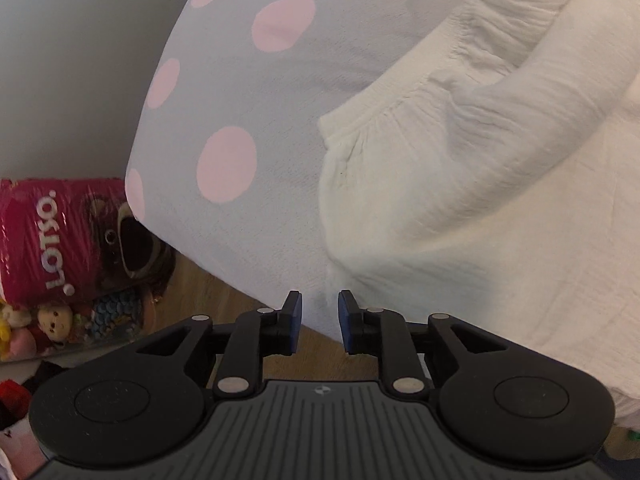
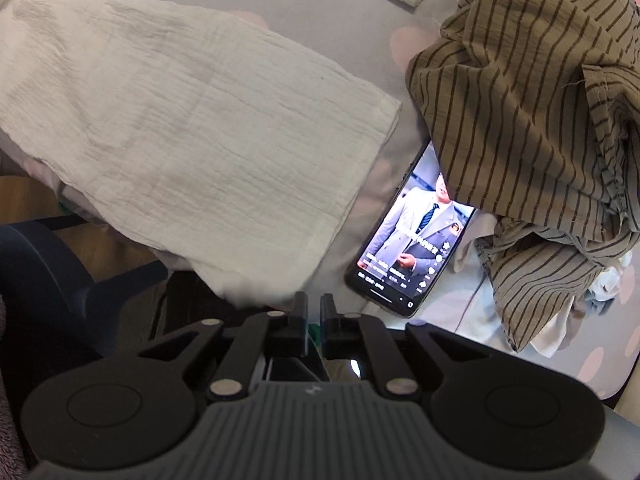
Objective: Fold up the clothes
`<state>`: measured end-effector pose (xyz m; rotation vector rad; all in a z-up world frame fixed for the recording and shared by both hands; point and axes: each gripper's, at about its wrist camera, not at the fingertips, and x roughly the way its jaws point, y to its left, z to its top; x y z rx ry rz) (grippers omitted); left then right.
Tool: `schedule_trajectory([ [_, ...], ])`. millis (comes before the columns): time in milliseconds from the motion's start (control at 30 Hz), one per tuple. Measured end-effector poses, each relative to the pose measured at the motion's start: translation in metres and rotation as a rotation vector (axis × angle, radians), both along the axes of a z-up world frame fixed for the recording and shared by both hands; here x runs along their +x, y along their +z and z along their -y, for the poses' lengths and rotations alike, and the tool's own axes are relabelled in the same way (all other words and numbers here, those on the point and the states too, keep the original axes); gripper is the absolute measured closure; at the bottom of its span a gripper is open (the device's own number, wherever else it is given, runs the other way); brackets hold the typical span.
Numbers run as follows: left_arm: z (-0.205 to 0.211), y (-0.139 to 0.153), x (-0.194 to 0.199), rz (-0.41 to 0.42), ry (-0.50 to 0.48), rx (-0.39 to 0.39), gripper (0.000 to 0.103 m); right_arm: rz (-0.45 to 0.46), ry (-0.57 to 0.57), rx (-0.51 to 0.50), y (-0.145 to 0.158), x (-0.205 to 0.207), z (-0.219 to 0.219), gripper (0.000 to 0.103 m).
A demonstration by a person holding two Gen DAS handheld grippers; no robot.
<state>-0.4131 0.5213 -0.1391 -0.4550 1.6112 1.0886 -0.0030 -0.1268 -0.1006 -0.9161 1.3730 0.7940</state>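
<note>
A cream crinkled garment (image 1: pixel 460 184) lies spread on a grey bedsheet with pink dots (image 1: pixel 248 120); its gathered cuff points left in the left wrist view. My left gripper (image 1: pixel 319 320) hovers at the bed's edge just before the garment, its jaws slightly apart and empty. In the right wrist view the same cream garment (image 2: pixel 180 128) lies flat with its hem near my right gripper (image 2: pixel 314 312), whose jaws are nearly together with nothing seen between them. A brown striped garment (image 2: pixel 540 120) is heaped at the right.
A lit phone (image 2: pixel 416 236) lies on the bed between the cream and striped garments, partly under the striped one. A pink LOTSO bag with plush toys (image 1: pixel 64 248) stands on the wooden floor (image 1: pixel 208 292) left of the bed. A dark chair base (image 2: pixel 48 272) is at lower left.
</note>
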Motion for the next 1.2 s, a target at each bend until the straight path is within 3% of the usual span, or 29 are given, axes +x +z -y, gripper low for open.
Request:
schedule_trajectory([
  [67,-0.003,0.014,-0.001,0.078,0.023,0.05,0.084,0.031,-0.017,0.03,0.006,0.004,-0.003,0.085],
  [300,-0.013,0.063,0.006,0.394,0.066,0.218,0.075,0.15,-0.141,0.193,0.033,0.033,-0.023,0.084],
  [400,-0.012,0.076,0.028,0.473,-0.004,0.252,0.073,0.215,-0.183,0.23,0.038,0.046,-0.039,0.084],
  [500,-0.007,0.086,0.053,0.537,-0.091,0.279,0.065,0.249,-0.246,0.271,0.037,0.056,-0.055,0.084],
  [700,-0.002,0.084,0.109,0.593,-0.271,0.255,0.059,0.203,-0.348,0.347,0.008,0.07,-0.092,0.074],
  [867,-0.002,0.065,0.154,0.568,-0.391,0.267,0.059,0.147,-0.45,0.405,-0.019,0.081,-0.127,0.074],
  [1000,-0.002,0.042,0.177,0.533,-0.448,0.293,0.058,0.115,-0.464,0.418,-0.032,0.086,-0.144,0.074],
  [1067,-0.001,0.034,0.184,0.522,-0.467,0.306,0.071,0.123,-0.46,0.423,-0.034,0.089,-0.15,0.074],
  [1100,0.001,0.034,0.185,0.529,-0.475,0.311,0.092,0.125,-0.459,0.426,-0.036,0.09,-0.152,0.073],
  [1200,0.008,0.039,0.187,0.573,-0.515,0.343,0.1,0.118,-0.454,0.427,-0.038,0.093,-0.156,0.073],
])
